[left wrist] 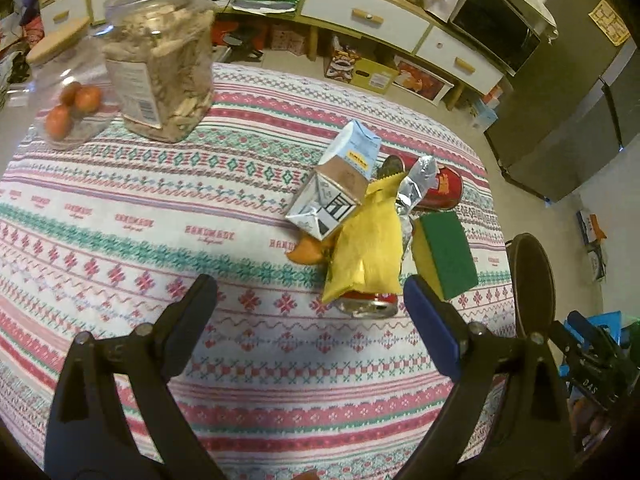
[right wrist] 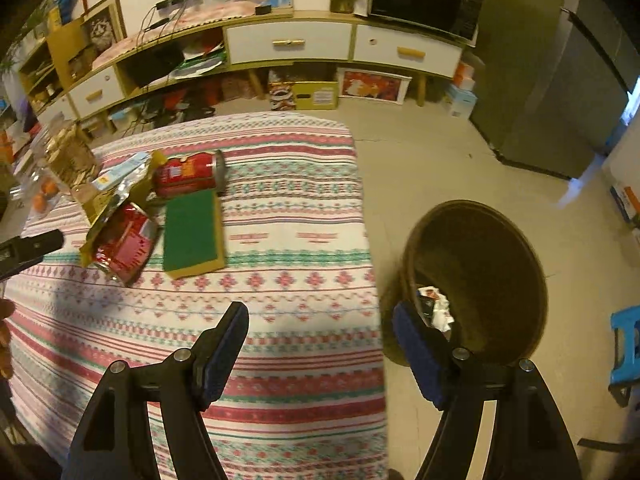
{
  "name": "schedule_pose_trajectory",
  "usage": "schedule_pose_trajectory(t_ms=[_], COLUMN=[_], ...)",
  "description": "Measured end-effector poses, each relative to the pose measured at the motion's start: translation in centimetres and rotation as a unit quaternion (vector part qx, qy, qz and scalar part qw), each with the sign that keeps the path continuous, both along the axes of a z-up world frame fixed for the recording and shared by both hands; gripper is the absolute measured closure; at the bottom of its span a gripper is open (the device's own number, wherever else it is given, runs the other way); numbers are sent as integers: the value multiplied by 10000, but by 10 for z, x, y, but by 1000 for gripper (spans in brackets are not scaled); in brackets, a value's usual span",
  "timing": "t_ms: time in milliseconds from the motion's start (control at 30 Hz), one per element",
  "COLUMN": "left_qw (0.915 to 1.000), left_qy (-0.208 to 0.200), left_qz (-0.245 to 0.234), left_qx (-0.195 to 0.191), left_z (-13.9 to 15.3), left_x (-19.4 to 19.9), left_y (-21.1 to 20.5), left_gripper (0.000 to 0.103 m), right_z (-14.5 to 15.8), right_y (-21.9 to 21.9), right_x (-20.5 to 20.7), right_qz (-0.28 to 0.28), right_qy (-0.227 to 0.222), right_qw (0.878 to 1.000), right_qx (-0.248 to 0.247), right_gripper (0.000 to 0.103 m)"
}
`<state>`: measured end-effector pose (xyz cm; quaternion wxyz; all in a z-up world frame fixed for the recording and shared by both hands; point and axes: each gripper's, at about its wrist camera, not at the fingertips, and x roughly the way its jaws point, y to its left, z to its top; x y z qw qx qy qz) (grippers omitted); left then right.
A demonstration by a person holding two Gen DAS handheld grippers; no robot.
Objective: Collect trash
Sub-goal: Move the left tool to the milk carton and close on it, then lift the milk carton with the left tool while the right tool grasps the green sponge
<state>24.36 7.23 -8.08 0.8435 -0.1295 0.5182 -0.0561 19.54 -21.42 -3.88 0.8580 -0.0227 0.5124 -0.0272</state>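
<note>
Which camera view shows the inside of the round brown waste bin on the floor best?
The right wrist view: the round brown waste bin opens toward the camera beside the table, with some paper scraps visible inside. The left wrist view shows only a narrow, dark slice of its rim past the table edge, nothing of its inside.

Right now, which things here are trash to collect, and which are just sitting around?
Trash job: milk carton, yellow wrapper, foil wrapper, two red cans, brown bin.

Probably just lying about: green sponge, snack jar, jar with wooden lid.
</note>
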Motion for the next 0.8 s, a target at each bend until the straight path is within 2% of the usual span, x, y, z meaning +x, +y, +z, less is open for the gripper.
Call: schedule_pose_trajectory(t_ms=[100,233,333,567,700,800], left_qw=[9999,9991,9987,9980,9978,9971], left_qy=[-119,-270,-436,-590,-646,-746], left_qz=[72,203,203,-41,-160,-82], left_qx=[-32,-270,-177,-231,69,117], left_z=[-2,-5,-11,-20,-14,-5], left_x=[8,23,35,46,45,40], left_y=[0,4,2,-8,-13,-7], left_gripper=[9,9,13,52,63,64], right_z=[-6,-13,-18,-27,-32,-35], right_y=[8,15,17,13,18,24], right_x=[5,10,13,21,28,32], right_qz=[64,96,95,-26,-42,-10], right_qy=[72,159,210,327,362,366], right_qw=[10000,9998,9997,9994,9992,9991], right_qx=[-22,-17,-20,75,172,226], right_gripper=[27,27,27,27,27,27])
